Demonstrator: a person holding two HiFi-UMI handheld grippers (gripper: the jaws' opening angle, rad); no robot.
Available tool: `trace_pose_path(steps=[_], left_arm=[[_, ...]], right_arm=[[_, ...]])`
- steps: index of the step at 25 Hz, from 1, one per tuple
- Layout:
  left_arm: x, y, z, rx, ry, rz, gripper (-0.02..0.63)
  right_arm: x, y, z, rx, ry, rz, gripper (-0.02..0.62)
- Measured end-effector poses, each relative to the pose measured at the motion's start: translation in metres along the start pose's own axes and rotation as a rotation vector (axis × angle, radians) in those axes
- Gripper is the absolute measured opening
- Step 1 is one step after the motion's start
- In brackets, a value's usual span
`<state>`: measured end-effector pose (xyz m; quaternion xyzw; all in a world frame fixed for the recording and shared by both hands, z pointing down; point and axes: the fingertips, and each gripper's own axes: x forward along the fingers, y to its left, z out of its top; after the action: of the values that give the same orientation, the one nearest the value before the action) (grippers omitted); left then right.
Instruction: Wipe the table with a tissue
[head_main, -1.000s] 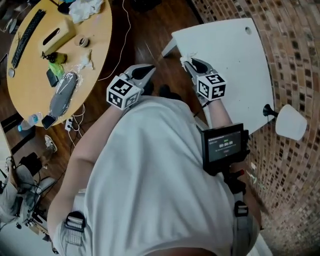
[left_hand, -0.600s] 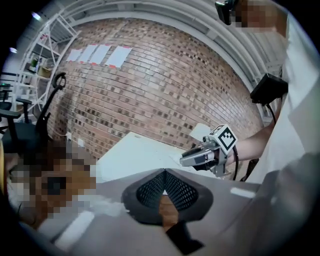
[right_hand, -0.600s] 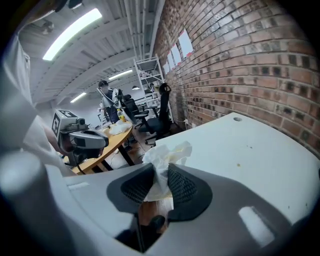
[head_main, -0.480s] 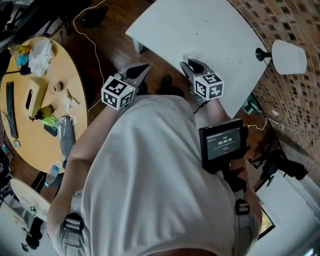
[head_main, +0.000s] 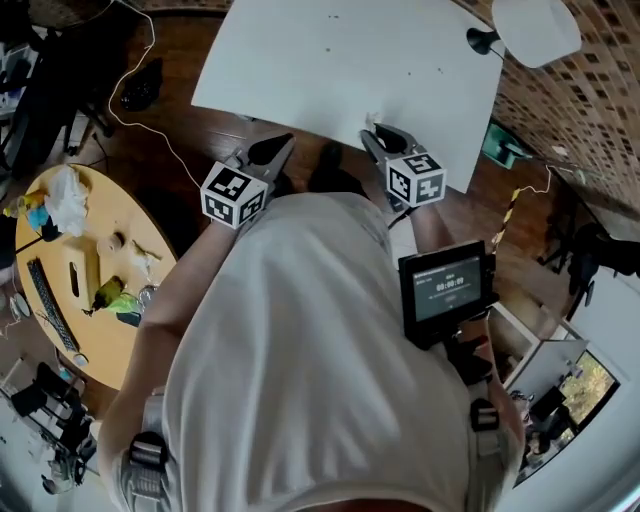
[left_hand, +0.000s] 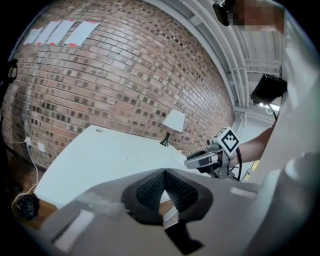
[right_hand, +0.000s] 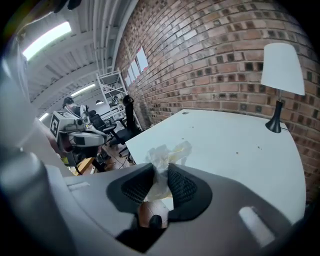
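Currently: right gripper (head_main: 383, 138), upper centre of head view, jaws narrowly parted, clamped on crumpled white tissue (right_hand: 161, 156), at near edge of white table (head_main: 350, 60); contact with surface not discernible. Left gripper (head_main: 272, 152), just left, jaw tips together, empty. Lamp (head_main: 530, 25), upper right. Cluttered round wooden table (head_main: 100, 340), lower left.
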<state>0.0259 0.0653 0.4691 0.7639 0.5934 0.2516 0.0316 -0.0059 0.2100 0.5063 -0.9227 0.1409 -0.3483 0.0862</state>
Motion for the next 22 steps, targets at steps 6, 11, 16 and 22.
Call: trace_pose_path(steps=[6, 11, 16, 22], left_arm=[[0.031, -0.008, 0.018, 0.047, 0.047, -0.057, 0.005], [0.058, -0.009, 0.04, 0.064, 0.071, -0.059, 0.005], [0.096, -0.01, 0.06, 0.011, 0.072, -0.054, 0.005], [0.133, -0.021, 0.073, 0.02, 0.102, -0.061, 0.005]], right_arm=[[-0.016, -0.035, -0.006, 0.122, -0.068, -0.059, 0.1], [-0.026, -0.065, -0.004, 0.19, -0.108, -0.069, 0.1], [-0.037, -0.103, 0.006, 0.212, -0.14, -0.082, 0.1], [-0.044, -0.143, 0.011, 0.191, -0.124, -0.119, 0.1]])
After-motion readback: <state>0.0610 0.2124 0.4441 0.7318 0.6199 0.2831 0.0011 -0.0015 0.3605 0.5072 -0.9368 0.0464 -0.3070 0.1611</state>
